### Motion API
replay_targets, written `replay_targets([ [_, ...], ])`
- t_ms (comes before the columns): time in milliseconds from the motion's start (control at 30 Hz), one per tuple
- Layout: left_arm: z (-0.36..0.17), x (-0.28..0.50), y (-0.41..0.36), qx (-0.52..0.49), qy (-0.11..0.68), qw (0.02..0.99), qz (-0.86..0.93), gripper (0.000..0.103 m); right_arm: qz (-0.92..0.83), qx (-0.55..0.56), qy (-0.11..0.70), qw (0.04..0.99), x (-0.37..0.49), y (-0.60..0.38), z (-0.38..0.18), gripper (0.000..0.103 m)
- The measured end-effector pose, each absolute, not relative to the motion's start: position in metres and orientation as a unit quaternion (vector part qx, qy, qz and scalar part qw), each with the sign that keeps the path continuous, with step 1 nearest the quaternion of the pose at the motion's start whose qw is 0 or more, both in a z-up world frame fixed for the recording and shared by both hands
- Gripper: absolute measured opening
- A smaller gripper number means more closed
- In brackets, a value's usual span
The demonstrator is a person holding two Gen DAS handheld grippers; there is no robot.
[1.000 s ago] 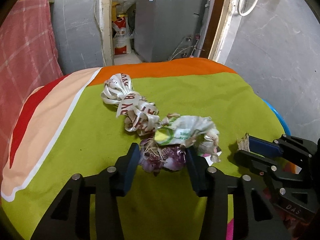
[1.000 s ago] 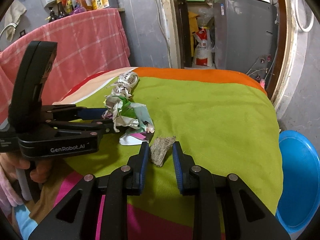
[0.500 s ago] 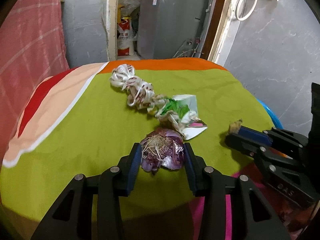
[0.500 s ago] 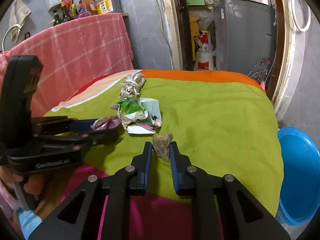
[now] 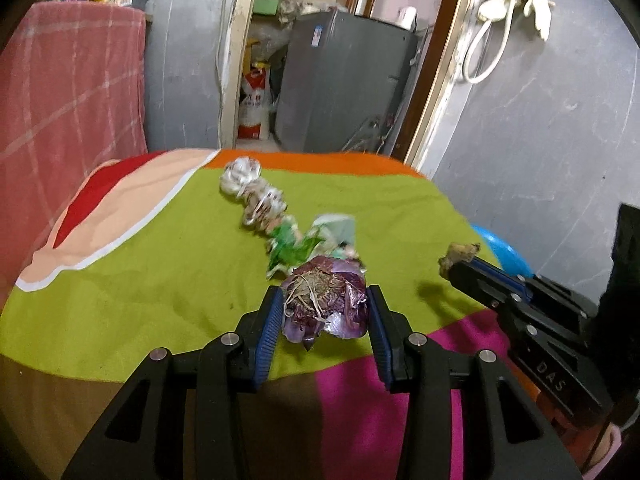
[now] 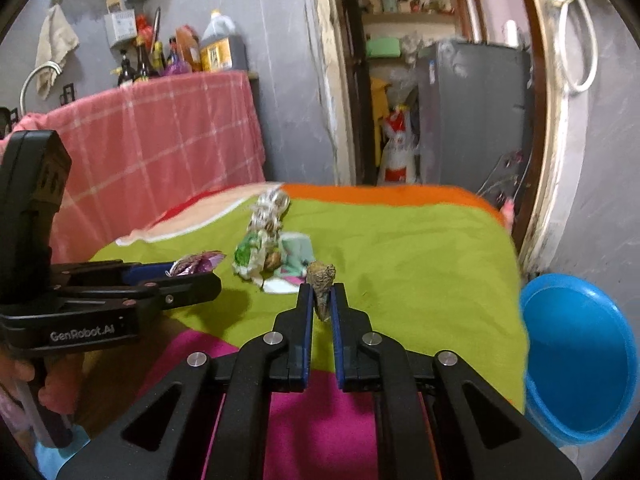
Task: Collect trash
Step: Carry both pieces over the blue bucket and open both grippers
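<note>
Both hands hold their tools angled downward over the cloth-covered worktop [image 5: 168, 280], side by side at its near edge. The left gripper [image 5: 323, 316] is clenched on a purple onion scrap [image 5: 326, 304] with dried roots on top, its blue pads pressing the scrap from both sides, clear of the cloth. The right gripper [image 6: 321, 300] has just been closing and now pinches a small brown dry scrap [image 6: 321, 280] that stands upright between its narrow jaws. A hand [image 6: 52, 392] grips the left tool's handle at the lower left of the right view. Farther out on the green cloth lie a crumpled green and white wrapper [image 5: 308, 244] and, beyond it, a twisted white plastic bag [image 5: 252, 192]. A blue basin [image 6: 580, 356] sits low at the right, beside the worktop.
</note>
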State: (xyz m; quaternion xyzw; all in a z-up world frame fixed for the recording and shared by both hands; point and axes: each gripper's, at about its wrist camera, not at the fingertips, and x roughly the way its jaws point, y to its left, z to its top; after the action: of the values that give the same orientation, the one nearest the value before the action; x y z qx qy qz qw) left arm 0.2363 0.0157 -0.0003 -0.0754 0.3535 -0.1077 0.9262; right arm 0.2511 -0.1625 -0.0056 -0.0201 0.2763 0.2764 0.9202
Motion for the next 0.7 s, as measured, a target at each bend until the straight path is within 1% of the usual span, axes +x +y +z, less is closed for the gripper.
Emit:
replay_targets([
  [267, 0.028, 0.231, -0.020, -0.073, 0.284, 0.947, -0.131, 0.036, 0.222, -0.004, 0.193, 0.956, 0.227, -0.208, 0.021, 0.007],
  [400, 0.038, 0.236, -0.049, -0.075, 0.256, 0.952, -0.148, 0.036, 0.170, -0.011, 0.151, 0.974, 0.218, -0.237, 0.033, 0.007],
  [700, 0.055, 0.256, -0.129, -0.062, 0.198, 0.960, -0.190, 0.036, 0.072, -0.015, 0.087, 0.993, 0.214, -0.306, 0.043, 0.007],
])
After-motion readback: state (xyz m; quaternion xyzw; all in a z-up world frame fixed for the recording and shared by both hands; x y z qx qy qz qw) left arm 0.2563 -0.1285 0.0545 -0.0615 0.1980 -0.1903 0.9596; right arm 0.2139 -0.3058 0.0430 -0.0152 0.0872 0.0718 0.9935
